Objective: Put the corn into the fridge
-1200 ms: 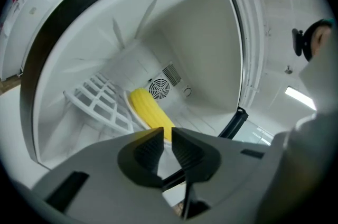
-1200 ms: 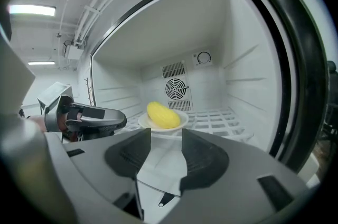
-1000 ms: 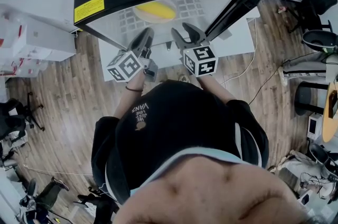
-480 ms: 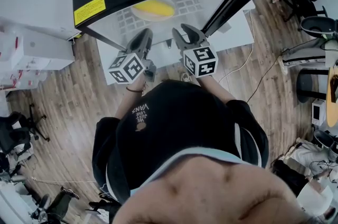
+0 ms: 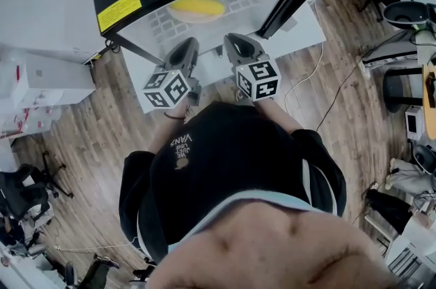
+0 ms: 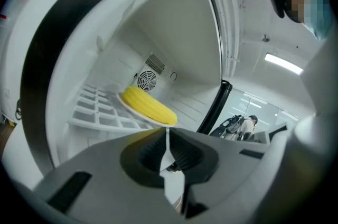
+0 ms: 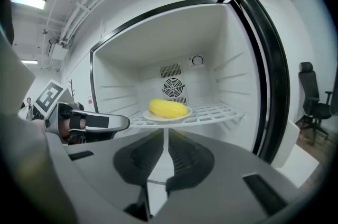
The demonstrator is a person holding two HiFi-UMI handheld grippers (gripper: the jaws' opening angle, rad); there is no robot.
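Yellow corn (image 7: 168, 108) on plate (image 7: 148, 116) on fridge shelf (image 7: 216, 112), frame centre; right gripper (image 7: 168, 133) just closed, empty; left gripper (image 6: 167, 131) pressed together.

The fridge (image 7: 121, 67) is standing wide open across the middle of the right gripper view. Its black-edged door (image 7: 266, 75) is standing off along the right side and leaving the mouth free to enter. Inside, the white grid shelf (image 7: 222, 111) is spanning the cavity at mid-height and the plate (image 7: 150, 117) with the corn (image 7: 168, 108) is taking up its centre-left, while the left gripper (image 7: 119, 122) is hanging at lower left, crowding that side of the approach.
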